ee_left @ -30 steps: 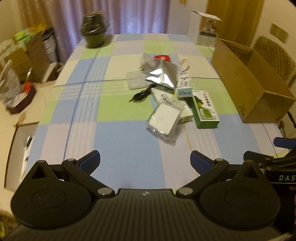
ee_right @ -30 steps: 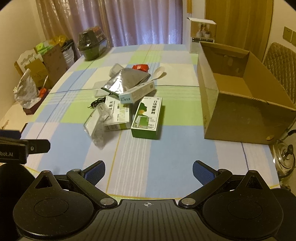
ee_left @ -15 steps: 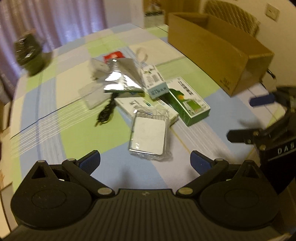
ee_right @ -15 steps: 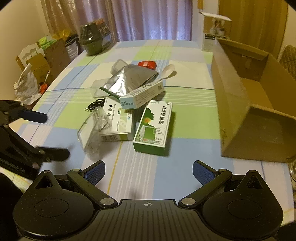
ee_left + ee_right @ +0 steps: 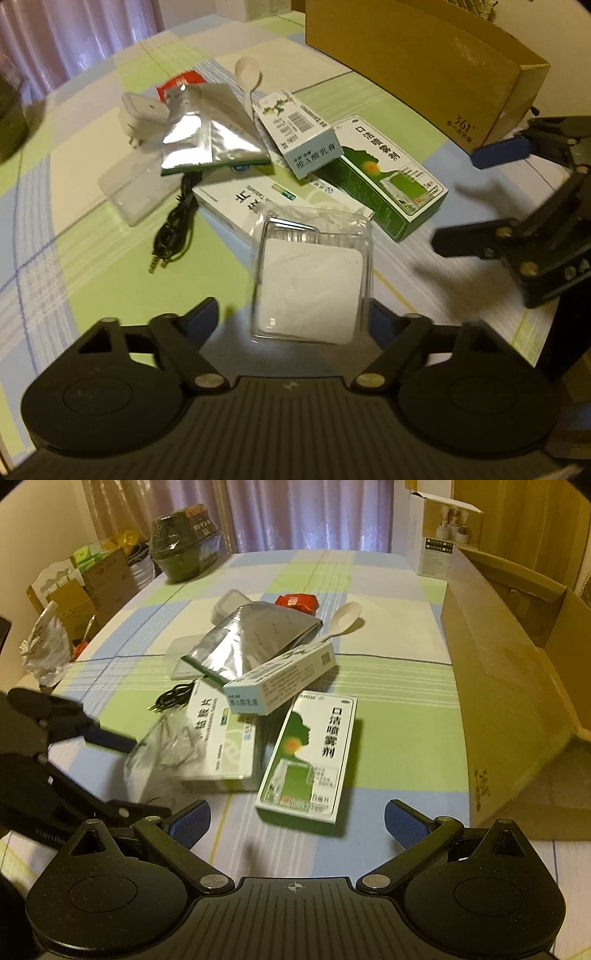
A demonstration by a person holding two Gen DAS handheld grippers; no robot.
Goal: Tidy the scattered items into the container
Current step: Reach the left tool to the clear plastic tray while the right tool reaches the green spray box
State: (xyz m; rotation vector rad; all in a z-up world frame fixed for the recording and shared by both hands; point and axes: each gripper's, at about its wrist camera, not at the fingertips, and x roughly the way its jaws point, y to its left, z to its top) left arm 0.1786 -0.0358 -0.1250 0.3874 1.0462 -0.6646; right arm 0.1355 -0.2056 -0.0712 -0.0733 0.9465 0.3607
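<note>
Clear plastic marks the clamshell pack (image 5: 310,280) at lower centre of the left wrist view, lying between the wide-spread fingers of the left gripper (image 5: 291,317), not pinched. Above it sit a white box (image 5: 258,206), green box (image 5: 391,184), foil pouch (image 5: 207,136) and black cable (image 5: 177,229); the cardboard box (image 5: 417,62) fills the upper right.

From the right wrist view, the right gripper (image 5: 297,818) is wide open and empty, low above the checked tabletop (image 5: 399,738), just below the green box (image 5: 310,757). The cardboard box (image 5: 509,686) stands at right.
</note>
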